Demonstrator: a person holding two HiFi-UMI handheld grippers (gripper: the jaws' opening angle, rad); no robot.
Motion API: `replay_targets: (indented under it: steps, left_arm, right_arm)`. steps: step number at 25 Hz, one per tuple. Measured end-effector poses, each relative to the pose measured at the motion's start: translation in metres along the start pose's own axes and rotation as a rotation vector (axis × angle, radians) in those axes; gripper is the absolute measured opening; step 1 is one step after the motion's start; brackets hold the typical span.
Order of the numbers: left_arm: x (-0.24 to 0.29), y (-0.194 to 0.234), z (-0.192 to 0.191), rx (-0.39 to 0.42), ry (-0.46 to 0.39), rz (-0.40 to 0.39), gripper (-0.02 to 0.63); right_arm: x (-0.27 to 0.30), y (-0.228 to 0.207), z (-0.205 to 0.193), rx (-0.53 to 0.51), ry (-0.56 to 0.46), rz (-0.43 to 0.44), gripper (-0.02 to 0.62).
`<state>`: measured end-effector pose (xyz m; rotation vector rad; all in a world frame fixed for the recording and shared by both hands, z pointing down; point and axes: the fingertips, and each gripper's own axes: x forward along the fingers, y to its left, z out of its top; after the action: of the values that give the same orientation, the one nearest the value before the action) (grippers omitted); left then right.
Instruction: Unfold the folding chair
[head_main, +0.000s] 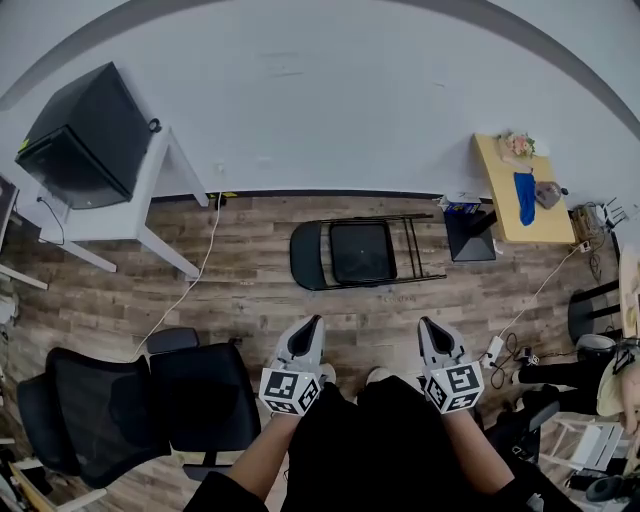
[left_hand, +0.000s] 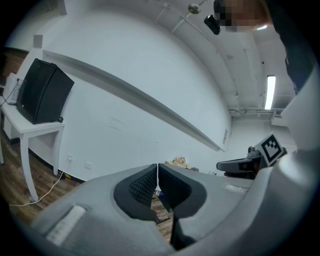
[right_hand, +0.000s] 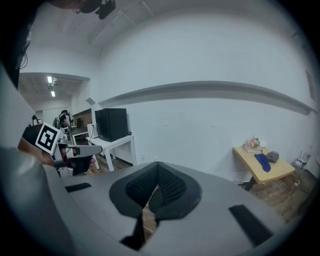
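Wood-plank floor under a white wall. The folding chair (head_main: 365, 253) lies flat and folded on the floor close to the wall's base, between a white table (head_main: 120, 218) at left and a yellow table (head_main: 500, 200) at right. Its rounded back and seat pad face up, and its thin frame tubes run out toward the right. A black office chair (head_main: 195, 395) stands nearer the person, off to the left. The left gripper (head_main: 312, 323) and right gripper (head_main: 428, 325) are side by side in front of the person's body. Both point toward the folding chair and are well apart from it. In the left gripper view the jaws are closed tip to tip with nothing between them. In the right gripper view the pads likewise meet on nothing. Judgement: this is the approach step. There is no contact yet and the unfolding has not begun. The next move likely calls for closing the gap, lowering both grippers to floor level and parting the jaws. One gripper would then take the back's edge or a frame tube to raise the chair, while the other takes the seat to swing it away from the back.
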<state>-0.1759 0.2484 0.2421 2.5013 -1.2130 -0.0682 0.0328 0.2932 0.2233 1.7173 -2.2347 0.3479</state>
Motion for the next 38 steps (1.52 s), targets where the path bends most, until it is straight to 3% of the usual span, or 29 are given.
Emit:
replay_targets:
  steps: [12,20,31,38]
  left_arm:
    - [0.064,0.021,0.017,0.026,0.02,0.091,0.02]
    - [0.13,0.034,0.024,0.01,0.053,0.19,0.02]
    - [0.21,0.052,0.029,0.003,0.059,0.289,0.02]
    - [0.224,0.113,0.016,-0.037,0.093,0.303,0.02]
  right_arm:
    - [0.082,-0.032,0.006,0.052,0.005,0.117,-0.005]
    - [0.147,-0.099,0.037,0.076,-0.022,0.2,-0.005]
    - [0.222,-0.154,0.019,0.073,0.087,0.283,-0.005]
    - [0.279,-0.144,0.012,0.095,0.157,0.254,-0.005]
